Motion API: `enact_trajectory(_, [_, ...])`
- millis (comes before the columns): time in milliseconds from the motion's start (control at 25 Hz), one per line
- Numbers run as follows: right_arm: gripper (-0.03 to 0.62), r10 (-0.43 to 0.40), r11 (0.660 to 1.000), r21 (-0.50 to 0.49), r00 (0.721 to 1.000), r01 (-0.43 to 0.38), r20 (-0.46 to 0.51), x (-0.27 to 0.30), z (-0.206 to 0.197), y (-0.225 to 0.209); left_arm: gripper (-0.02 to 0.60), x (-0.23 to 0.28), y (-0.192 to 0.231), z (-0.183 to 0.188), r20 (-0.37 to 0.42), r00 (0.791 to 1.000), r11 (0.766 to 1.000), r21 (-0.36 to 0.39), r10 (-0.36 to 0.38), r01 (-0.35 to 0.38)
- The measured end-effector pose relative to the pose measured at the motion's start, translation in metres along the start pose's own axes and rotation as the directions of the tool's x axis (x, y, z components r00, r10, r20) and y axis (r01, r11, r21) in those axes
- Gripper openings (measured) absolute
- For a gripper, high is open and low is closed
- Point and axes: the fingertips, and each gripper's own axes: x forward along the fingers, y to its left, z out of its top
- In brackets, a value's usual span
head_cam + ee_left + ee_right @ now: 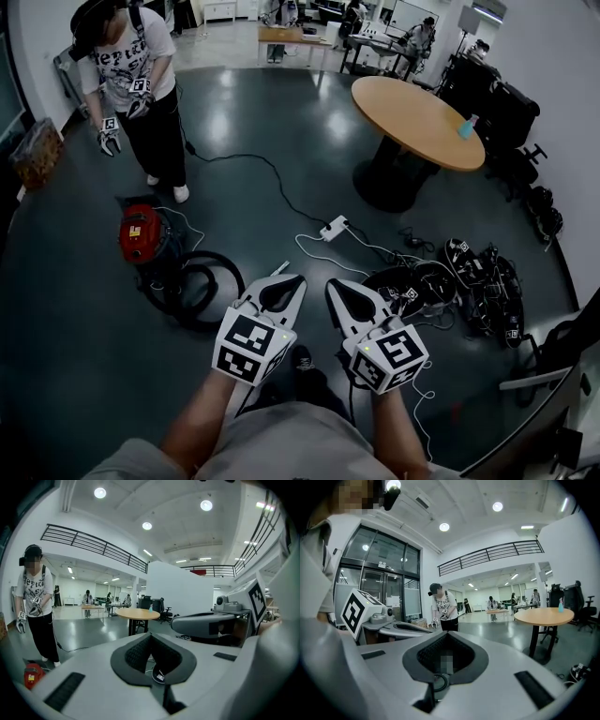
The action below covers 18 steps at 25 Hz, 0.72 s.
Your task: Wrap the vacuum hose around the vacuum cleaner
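A red vacuum cleaner point(141, 235) stands on the dark floor at the left, and in the left gripper view the vacuum cleaner point(32, 674) shows low at the left. Its black hose point(197, 289) lies in loops on the floor just right of it. My left gripper point(284, 281) and right gripper point(341, 288) are held side by side in front of me, well above the floor and right of the hose. Both are shut with nothing between their jaws. In each gripper view the other gripper shows beside it: the right one point(213, 623) and the left one point(401, 628).
A person point(136, 84) stands behind the vacuum. A black cable point(258, 173) runs across the floor to a white power strip point(334, 228). Bags and gear point(469, 281) lie at the right. A round wooden table point(417, 117) stands beyond; several people work at tables in the far room.
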Motion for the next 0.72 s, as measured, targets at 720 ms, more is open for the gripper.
enact_trajectory(720, [0.006, 0.018, 1.000, -0.005, 1.000, -0.018, -0.004, -0.001, -0.001, 0.014, 0.008, -0.010, -0.004, -0.014, -0.031, 1.000, 1.000, -0.002, -0.006, 0.006])
